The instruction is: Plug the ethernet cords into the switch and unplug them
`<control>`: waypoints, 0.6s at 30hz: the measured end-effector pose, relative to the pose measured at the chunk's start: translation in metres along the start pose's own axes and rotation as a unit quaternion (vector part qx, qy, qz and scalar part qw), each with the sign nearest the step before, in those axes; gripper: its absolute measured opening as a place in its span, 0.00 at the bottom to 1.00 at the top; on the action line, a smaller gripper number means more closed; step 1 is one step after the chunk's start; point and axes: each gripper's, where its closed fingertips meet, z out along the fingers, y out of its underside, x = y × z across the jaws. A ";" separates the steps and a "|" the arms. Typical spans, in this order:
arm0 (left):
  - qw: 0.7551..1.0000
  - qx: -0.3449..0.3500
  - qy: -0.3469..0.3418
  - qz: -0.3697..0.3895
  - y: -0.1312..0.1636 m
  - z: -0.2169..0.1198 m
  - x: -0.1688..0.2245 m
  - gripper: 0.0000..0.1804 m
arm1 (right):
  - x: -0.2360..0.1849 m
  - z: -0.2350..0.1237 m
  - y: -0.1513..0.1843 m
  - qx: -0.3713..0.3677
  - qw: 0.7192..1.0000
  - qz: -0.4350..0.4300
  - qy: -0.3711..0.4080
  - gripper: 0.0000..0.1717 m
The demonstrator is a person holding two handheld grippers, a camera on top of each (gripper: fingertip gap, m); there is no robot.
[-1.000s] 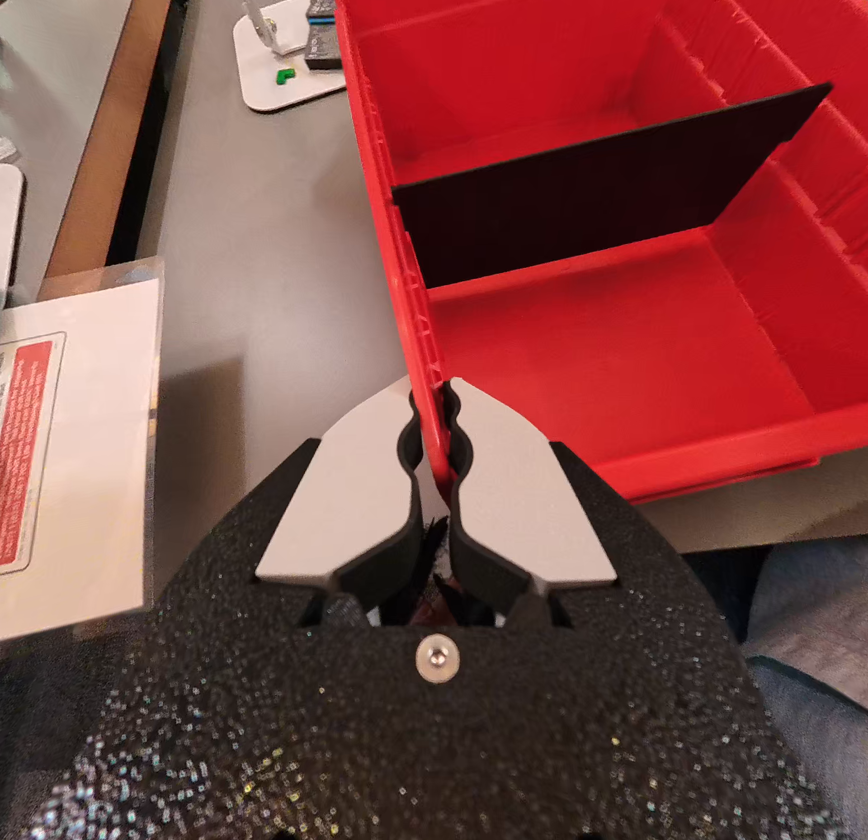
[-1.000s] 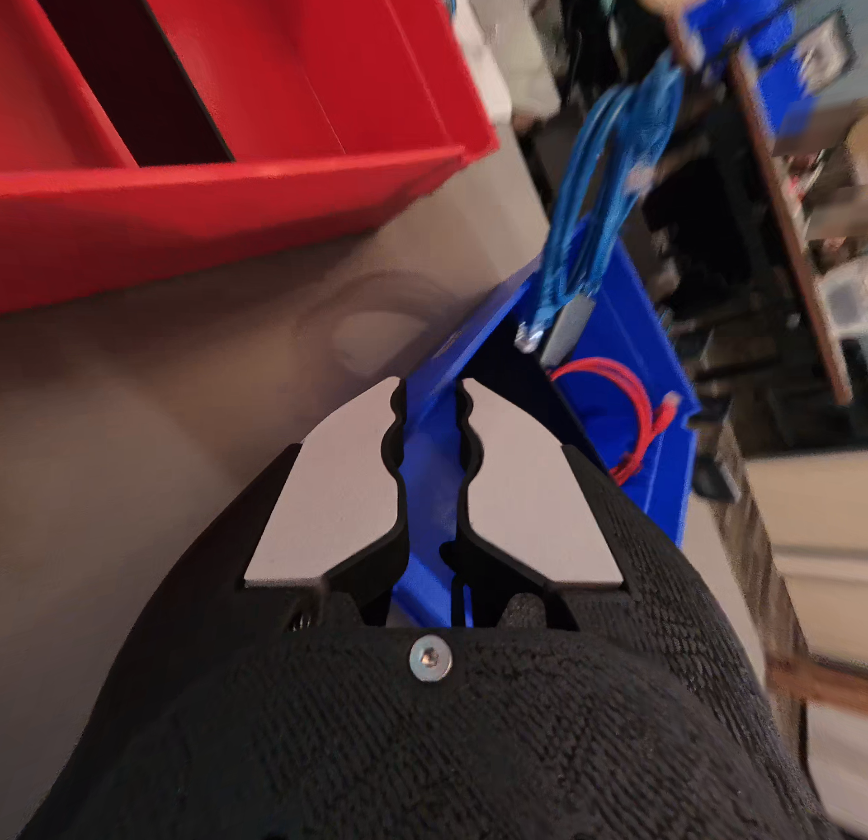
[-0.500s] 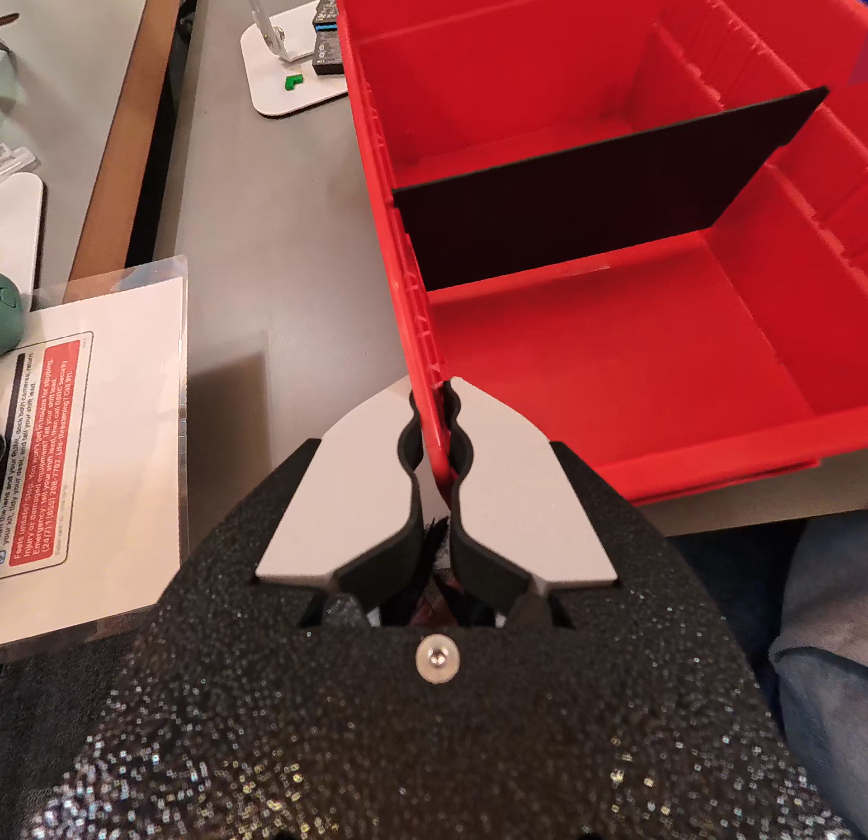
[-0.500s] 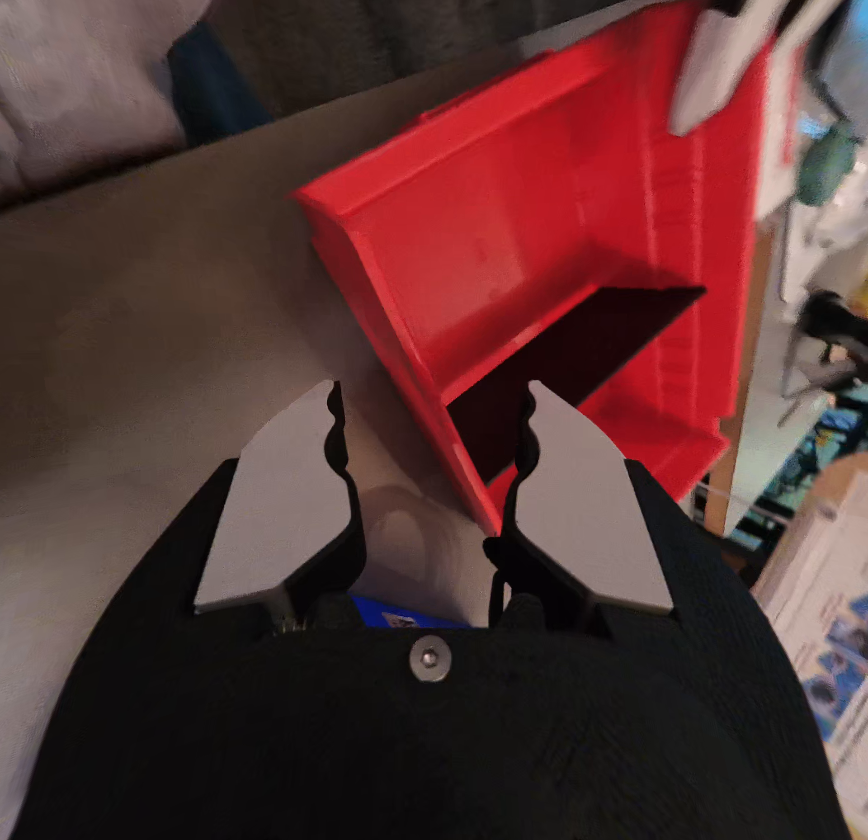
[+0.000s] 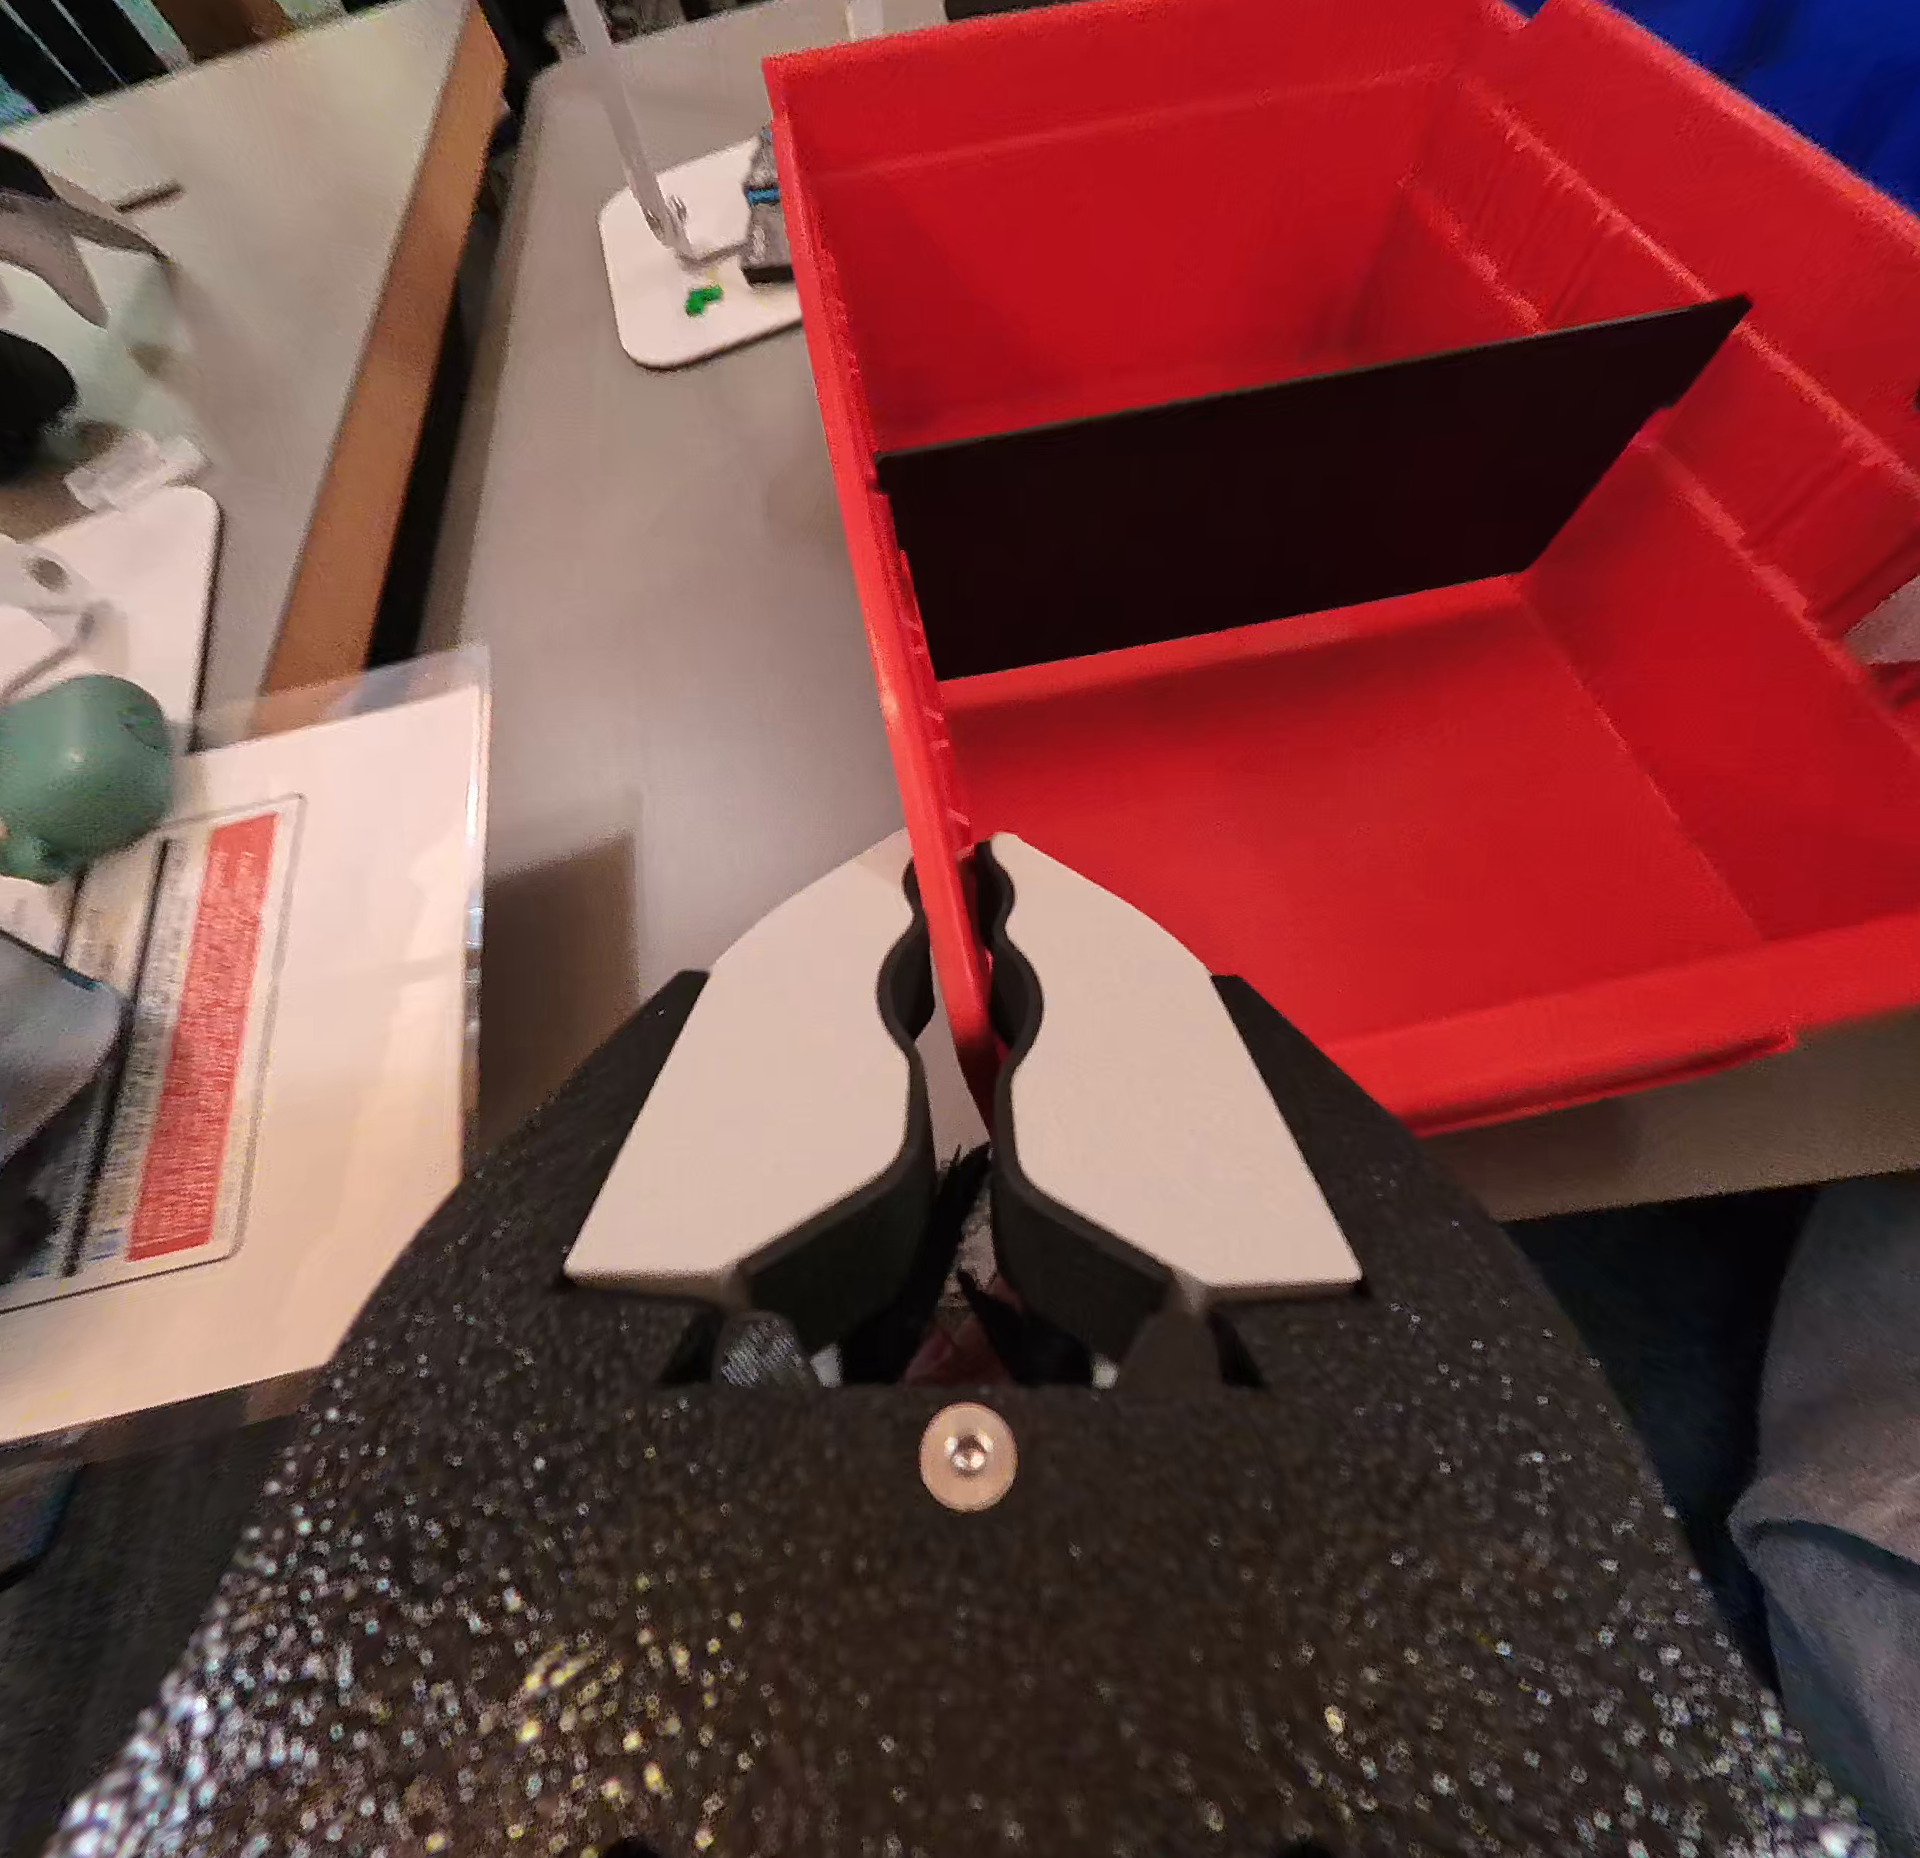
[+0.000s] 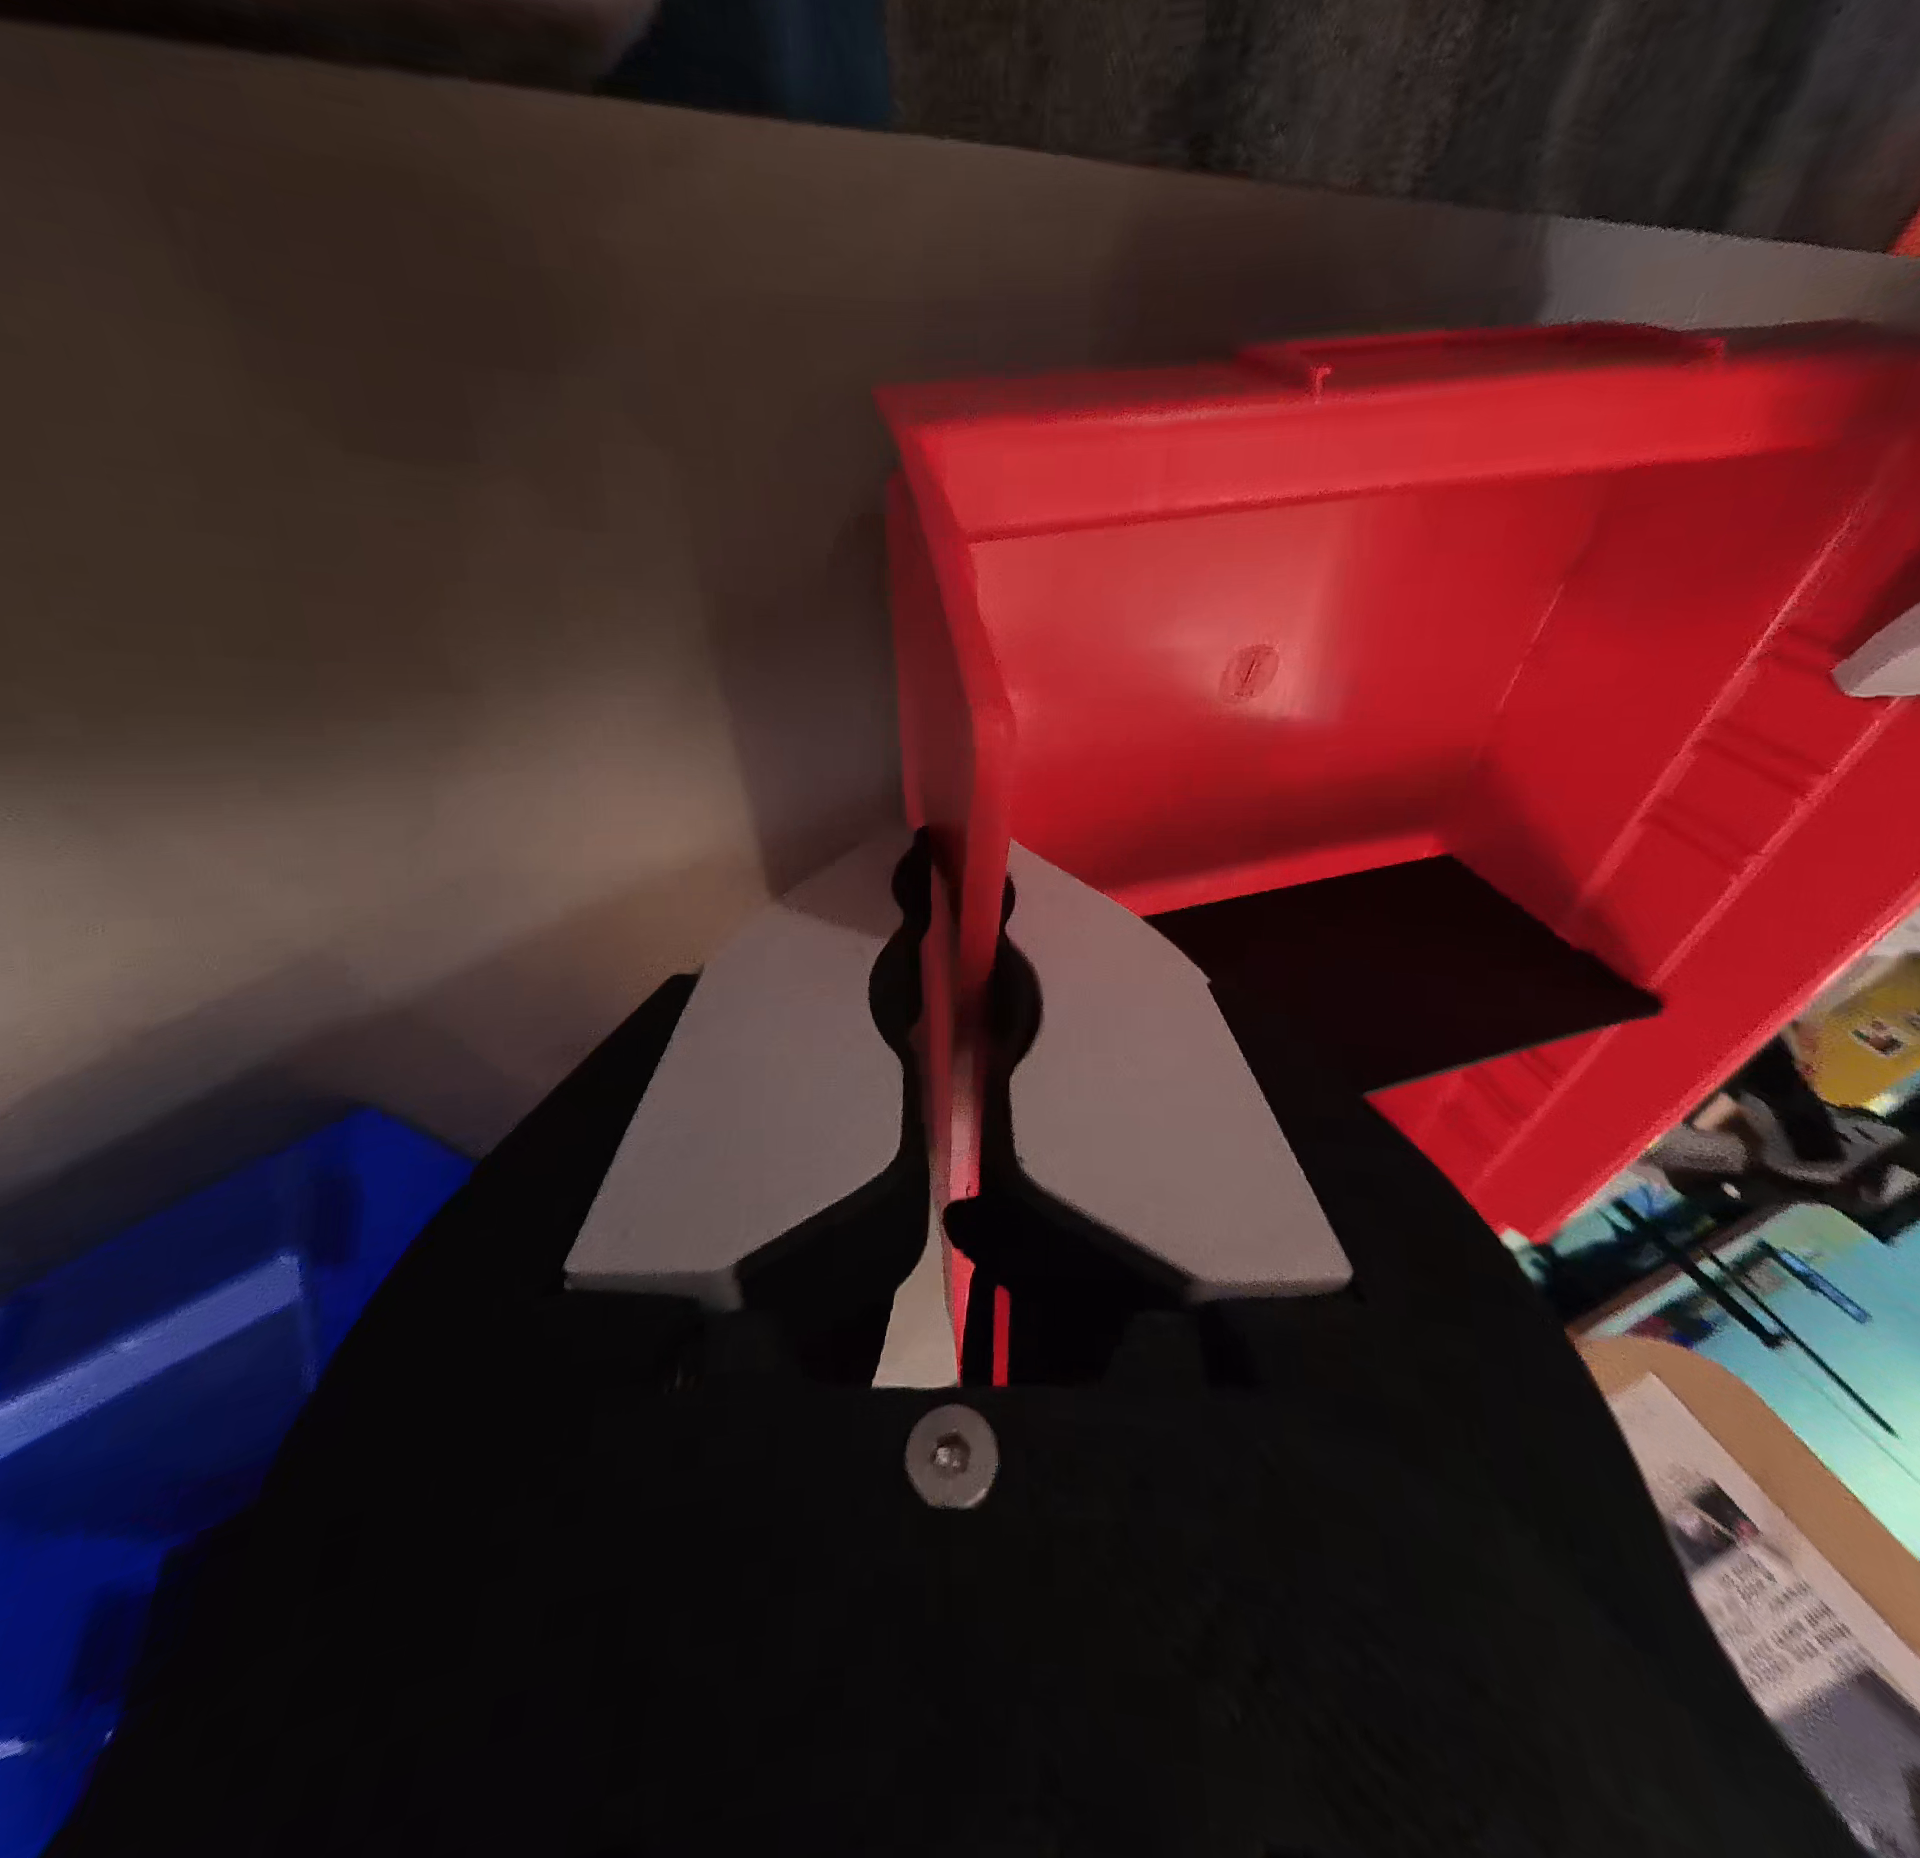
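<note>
Both tongs are clenched on the red bin [image 5: 1351, 873]: left gripper [image 5: 951, 858] pinches one long wall, right gripper [image 6: 961, 873] the opposite wall, so the bin's long axis runs between them. No cords or switch in view, possibly in the blue bin [image 6: 156, 1341] beside the right gripper.

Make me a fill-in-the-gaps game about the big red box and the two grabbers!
1. The left gripper is clamped on the wall of the ____ bin.
2. The divider inside that bin is ____.
3. The right gripper is clamped on that bin's ____.
4. The bin's compartments hold ____.

Missing words: red; black; wall; nothing
</note>
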 end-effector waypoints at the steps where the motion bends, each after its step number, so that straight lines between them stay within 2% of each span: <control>1: 1.000 0.004 -0.007 0.003 -0.006 -0.004 0.000 0.03 | 0.001 -0.005 0.002 -0.003 1.000 0.003 0.005 0.03; 6: 0.999 0.044 -0.024 0.013 -0.052 -0.027 0.006 0.03 | 0.006 -0.050 0.013 -0.008 0.999 0.025 0.025 0.04; 13: 0.987 0.135 -0.054 0.063 -0.153 -0.063 0.035 0.03 | -0.004 -0.139 0.039 -0.059 0.995 0.041 0.073 0.04; 18: 0.977 0.185 -0.036 0.099 -0.221 -0.069 0.078 0.04 | -0.038 -0.200 0.066 -0.113 0.987 0.071 0.089 0.04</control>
